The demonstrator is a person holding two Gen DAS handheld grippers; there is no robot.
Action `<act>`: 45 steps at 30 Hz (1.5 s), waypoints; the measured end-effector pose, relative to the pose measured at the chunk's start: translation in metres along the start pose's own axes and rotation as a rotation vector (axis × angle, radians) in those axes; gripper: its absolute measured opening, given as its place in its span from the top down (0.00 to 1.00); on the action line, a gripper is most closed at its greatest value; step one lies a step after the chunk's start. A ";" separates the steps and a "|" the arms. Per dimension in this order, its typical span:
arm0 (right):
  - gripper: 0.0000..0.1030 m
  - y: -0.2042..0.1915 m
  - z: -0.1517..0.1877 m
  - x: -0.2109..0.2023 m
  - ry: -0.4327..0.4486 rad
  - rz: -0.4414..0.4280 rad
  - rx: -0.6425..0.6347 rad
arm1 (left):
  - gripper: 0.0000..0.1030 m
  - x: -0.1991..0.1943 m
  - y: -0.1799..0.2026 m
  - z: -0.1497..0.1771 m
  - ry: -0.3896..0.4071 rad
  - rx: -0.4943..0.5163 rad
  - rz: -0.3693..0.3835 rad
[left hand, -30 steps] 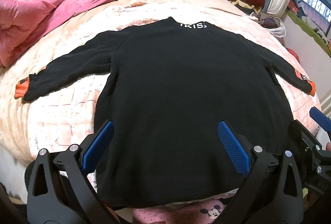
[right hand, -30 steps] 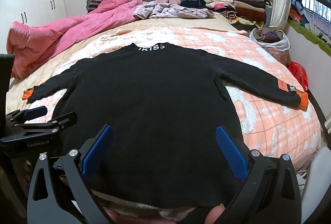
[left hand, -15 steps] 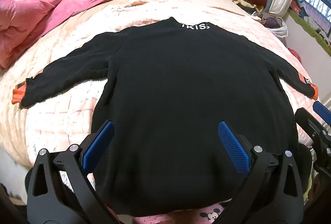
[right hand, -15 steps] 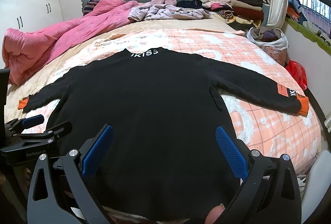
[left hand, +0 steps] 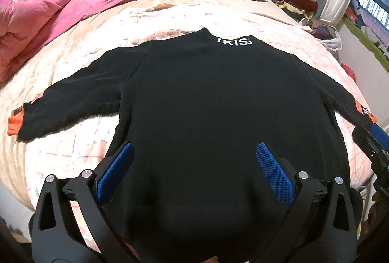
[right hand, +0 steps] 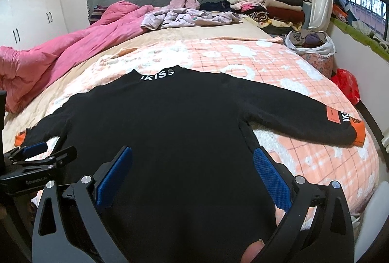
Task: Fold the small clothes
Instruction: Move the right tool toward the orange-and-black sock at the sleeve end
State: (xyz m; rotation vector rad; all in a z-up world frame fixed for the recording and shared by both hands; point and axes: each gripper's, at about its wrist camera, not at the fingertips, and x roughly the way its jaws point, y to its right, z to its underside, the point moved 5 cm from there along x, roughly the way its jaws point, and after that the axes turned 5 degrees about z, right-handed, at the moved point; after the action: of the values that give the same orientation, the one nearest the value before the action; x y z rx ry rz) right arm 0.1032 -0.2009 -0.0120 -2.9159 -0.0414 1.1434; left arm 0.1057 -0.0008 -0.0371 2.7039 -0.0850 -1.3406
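Zero folds made | black sweater (left hand: 218, 117) flat on bed (right hand: 279, 61), back up, both sleeves spread wide | left gripper (left hand: 192, 170) and right gripper (right hand: 192, 170) over hem, jaws wide apart, gripping nothing | left: sleeves in, body folded, whole job.

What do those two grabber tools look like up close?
Both match. The left gripper and right gripper have black plastic frames with triangular cutouts, silver screw heads, and blue textured pads lining the jaws. Small white lettering marks the left one's side. No cables show.
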 end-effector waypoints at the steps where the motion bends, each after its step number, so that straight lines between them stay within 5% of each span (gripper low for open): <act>1: 0.04 0.001 -0.002 0.002 0.001 0.000 0.003 | 0.09 0.002 0.000 -0.002 -0.002 -0.004 0.004; 24: 0.04 0.041 -0.039 0.038 0.017 0.053 0.099 | 0.09 0.035 0.015 -0.061 0.022 -0.006 0.025; 45: 0.04 0.153 -0.049 0.056 0.012 0.225 0.293 | 0.09 0.072 0.046 -0.104 0.013 0.012 0.037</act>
State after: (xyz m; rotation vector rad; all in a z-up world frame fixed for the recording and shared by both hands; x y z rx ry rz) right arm 0.1808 -0.3519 -0.0174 -2.7148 0.4268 1.0515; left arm 0.2321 -0.0454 -0.0251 2.7072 -0.1413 -1.3161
